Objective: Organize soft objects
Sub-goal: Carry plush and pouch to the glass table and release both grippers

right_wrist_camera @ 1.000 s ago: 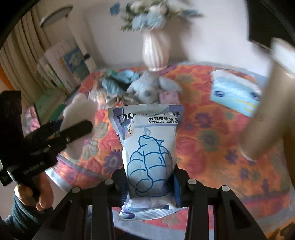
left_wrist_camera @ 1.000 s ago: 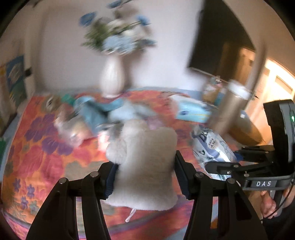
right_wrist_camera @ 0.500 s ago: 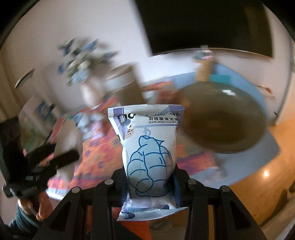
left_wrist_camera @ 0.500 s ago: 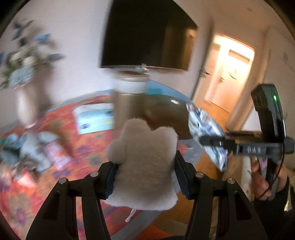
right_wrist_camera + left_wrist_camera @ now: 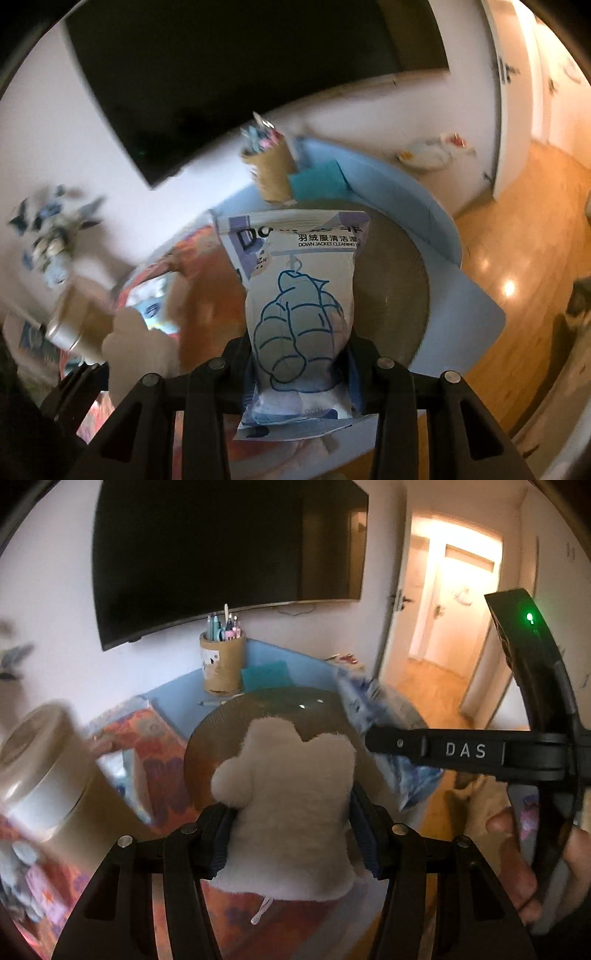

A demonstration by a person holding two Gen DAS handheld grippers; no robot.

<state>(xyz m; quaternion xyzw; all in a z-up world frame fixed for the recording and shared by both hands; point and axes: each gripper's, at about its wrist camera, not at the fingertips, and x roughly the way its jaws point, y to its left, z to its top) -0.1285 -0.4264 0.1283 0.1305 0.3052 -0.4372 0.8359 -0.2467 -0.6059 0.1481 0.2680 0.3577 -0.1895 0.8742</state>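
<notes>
Both tongs are busy. Left tongs (image 5: pixel 291 834) squeeze a fluffy white toy (image 5: pixel 288 812), their jaws just loosening a bit. Right tongs (image 5: pixel 301 365) pinch a wipes pack (image 5: pixel 299 314), loosening slightly too. Both soft things hang above a round brown tray (image 5: pixel 266 709) on the blue surface (image 5: pixel 266 657), near a pen cup (image 5: pixel 222 662).

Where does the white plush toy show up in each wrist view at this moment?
Left wrist view: the white plush toy fills the lower centre, clamped in the left gripper.
Right wrist view: the same toy is a blurred pale shape at lower left, beside the wipes packet that the right gripper holds.
Shared landmark: the pen holder below the wall-mounted TV.
</notes>
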